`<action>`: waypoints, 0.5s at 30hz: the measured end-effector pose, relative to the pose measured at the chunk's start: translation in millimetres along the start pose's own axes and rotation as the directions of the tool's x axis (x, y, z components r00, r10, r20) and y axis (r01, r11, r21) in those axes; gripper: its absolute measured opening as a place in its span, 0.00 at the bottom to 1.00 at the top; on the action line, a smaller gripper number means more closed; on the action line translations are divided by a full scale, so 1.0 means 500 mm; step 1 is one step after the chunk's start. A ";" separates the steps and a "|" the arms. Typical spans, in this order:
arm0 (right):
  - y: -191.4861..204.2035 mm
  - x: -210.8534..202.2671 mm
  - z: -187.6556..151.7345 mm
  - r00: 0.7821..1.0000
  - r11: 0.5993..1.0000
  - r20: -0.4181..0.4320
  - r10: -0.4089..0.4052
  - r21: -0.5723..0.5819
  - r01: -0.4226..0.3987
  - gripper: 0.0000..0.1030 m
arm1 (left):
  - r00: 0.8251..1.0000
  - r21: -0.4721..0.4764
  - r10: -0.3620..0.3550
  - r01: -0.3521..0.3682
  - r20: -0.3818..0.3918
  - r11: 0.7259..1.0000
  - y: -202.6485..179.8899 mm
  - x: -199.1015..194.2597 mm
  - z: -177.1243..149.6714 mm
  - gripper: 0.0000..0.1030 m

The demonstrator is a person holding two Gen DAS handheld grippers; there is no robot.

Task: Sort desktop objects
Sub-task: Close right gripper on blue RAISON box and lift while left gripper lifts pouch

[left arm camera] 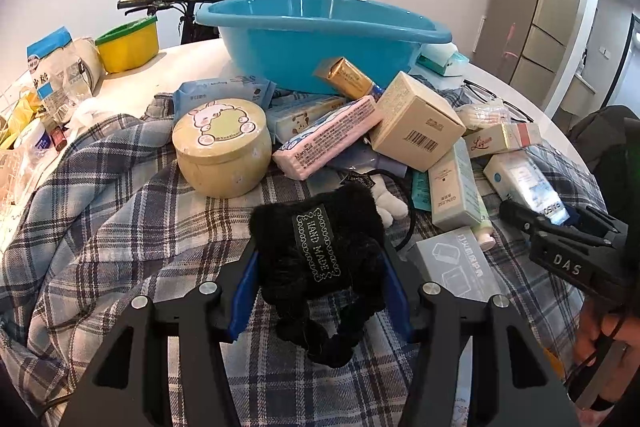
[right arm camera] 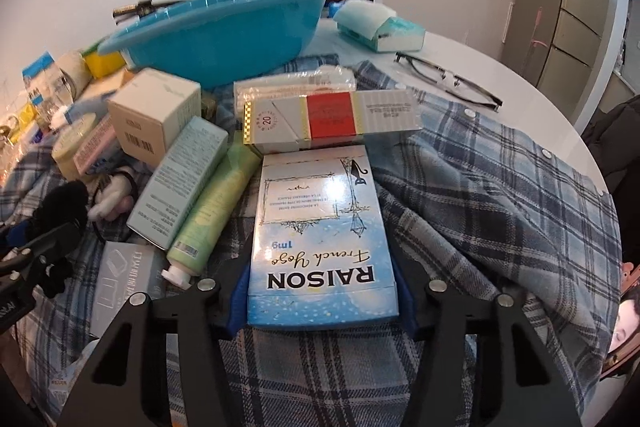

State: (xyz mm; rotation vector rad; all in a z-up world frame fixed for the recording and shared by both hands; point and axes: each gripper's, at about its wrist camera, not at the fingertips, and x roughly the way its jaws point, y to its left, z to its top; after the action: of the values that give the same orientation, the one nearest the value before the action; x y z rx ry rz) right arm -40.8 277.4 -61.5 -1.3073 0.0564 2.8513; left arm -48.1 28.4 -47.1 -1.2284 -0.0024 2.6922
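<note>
Left gripper (left arm camera: 320, 291) fingers clamp black plush pouch (left arm camera: 320, 239); right gripper (right arm camera: 322, 291) fingers seemingly grip RAISON box (right arm camera: 320, 235).

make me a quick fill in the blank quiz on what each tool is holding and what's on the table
1. The left tool grips a black furry item whose label reads ____.
2. The right tool grips a blue box printed ____.
3. The large basin is ____ in colour.
4. Everything rests on a ____ shirt.

Missing words: HAND MADE; RAISON; blue; plaid

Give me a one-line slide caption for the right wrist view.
Right gripper closed on a blue RAISON box over the plaid shirt, clutter and blue basin beyond.
</note>
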 end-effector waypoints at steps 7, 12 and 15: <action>-0.009 -0.028 0.006 0.997 1.000 0.081 -0.001 0.018 -0.001 0.55 | 1.000 -0.001 0.008 -0.008 0.012 1.000 0.000 -0.010 0.000 0.55; -0.012 -0.038 0.008 0.994 1.000 0.107 0.001 0.030 -0.004 0.55 | 1.000 -0.004 0.010 -0.010 0.025 1.000 0.000 -0.019 0.000 0.56; -0.015 -0.041 0.007 0.993 0.999 0.118 0.001 0.034 -0.005 0.55 | 0.999 -0.003 0.014 -0.014 0.037 1.000 -0.003 -0.024 0.002 0.55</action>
State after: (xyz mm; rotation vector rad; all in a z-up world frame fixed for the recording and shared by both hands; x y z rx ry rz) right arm -30.0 285.5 -44.0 -1.1314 0.1065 2.9093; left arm -40.8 27.8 -37.5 -1.1835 -0.0024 2.7272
